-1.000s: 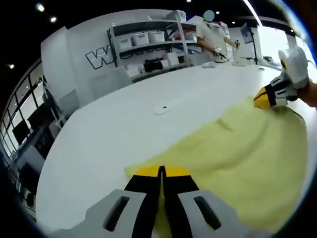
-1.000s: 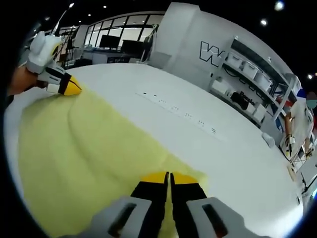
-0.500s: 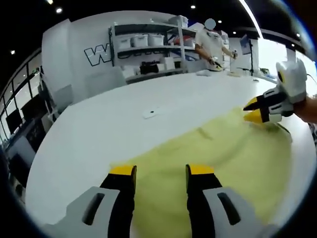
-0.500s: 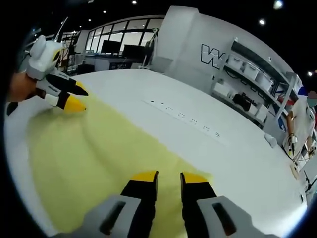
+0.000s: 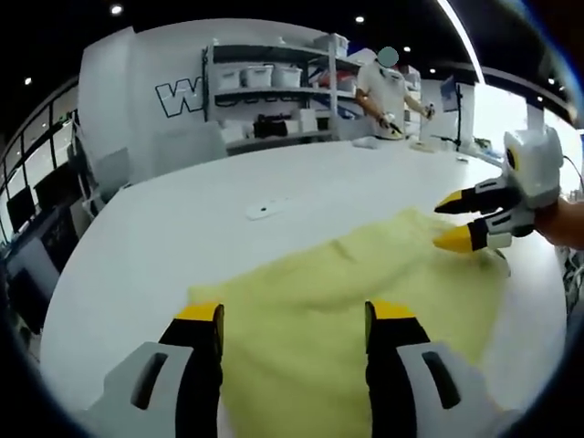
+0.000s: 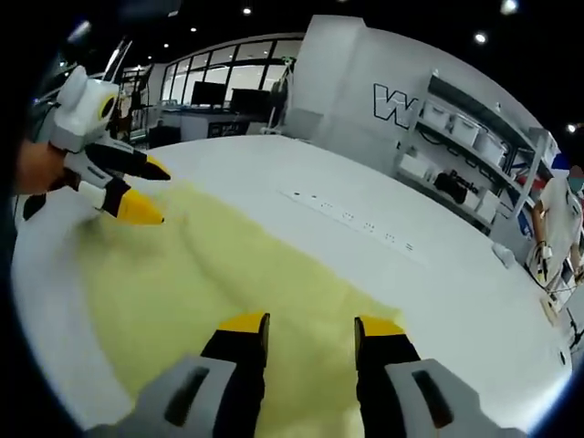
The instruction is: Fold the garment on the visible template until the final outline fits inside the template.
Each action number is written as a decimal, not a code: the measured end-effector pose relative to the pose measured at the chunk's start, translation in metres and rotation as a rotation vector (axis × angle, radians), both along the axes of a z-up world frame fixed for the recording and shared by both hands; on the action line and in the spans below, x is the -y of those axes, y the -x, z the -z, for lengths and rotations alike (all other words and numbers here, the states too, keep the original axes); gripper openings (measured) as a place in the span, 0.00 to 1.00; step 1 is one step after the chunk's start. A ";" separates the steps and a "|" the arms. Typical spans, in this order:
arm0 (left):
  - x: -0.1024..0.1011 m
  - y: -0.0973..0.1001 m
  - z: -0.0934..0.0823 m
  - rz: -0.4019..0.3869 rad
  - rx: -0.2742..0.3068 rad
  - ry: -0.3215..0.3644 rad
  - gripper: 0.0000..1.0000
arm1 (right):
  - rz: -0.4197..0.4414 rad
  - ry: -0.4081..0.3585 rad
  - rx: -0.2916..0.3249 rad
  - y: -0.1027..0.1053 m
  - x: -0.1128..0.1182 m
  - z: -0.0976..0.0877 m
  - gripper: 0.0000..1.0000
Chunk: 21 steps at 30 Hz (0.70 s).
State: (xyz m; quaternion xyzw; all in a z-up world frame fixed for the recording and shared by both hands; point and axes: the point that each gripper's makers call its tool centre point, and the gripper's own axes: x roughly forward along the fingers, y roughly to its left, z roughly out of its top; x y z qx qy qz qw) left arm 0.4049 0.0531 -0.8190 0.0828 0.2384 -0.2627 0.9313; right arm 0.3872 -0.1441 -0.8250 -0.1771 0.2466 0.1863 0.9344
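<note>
A pale yellow garment (image 5: 365,283) lies spread flat on the white table (image 5: 182,228). In the left gripper view my left gripper (image 5: 297,315) stands open above the cloth's near edge, nothing between its jaws. My right gripper (image 5: 461,222) enters from the right, open, over the far corner of the cloth. In the right gripper view the garment (image 6: 192,283) runs from the bottom toward the left. My right gripper (image 6: 310,327) is open just above it, and the left gripper (image 6: 146,192) hangs open at the cloth's far end. No template outline can be made out on the table.
A small dark object (image 5: 265,209) lies on the table beyond the cloth. A row of small marks (image 6: 351,219) crosses the tabletop. Shelving with white bins (image 5: 265,87) stands behind the table, and a person (image 5: 388,87) works at a bench there.
Both grippers were shut on the garment's edge a second ago. They have since opened, let the cloth go and lifted off it. The cloth now lies flat.
</note>
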 end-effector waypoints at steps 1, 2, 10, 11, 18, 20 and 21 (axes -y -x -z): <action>0.000 0.001 0.000 0.000 -0.002 0.002 0.58 | 0.000 -0.002 -0.001 0.002 0.000 -0.001 0.39; 0.000 0.003 -0.001 0.000 -0.002 0.005 0.59 | -0.002 -0.002 -0.002 0.004 0.000 -0.002 0.40; 0.002 0.028 -0.016 0.002 0.015 0.021 0.59 | -0.009 -0.015 0.012 0.027 -0.002 -0.011 0.47; 0.001 0.030 -0.016 0.001 0.014 0.023 0.59 | -0.008 -0.038 0.005 0.031 -0.003 -0.011 0.49; 0.001 0.054 -0.015 0.000 0.004 0.027 0.59 | 0.003 -0.059 -0.012 0.053 -0.003 -0.012 0.54; 0.001 0.063 -0.015 0.000 0.002 0.032 0.59 | 0.006 -0.065 -0.009 0.059 -0.002 -0.013 0.54; 0.001 0.067 -0.015 0.000 0.001 0.033 0.59 | 0.010 -0.074 -0.012 0.065 -0.001 -0.014 0.54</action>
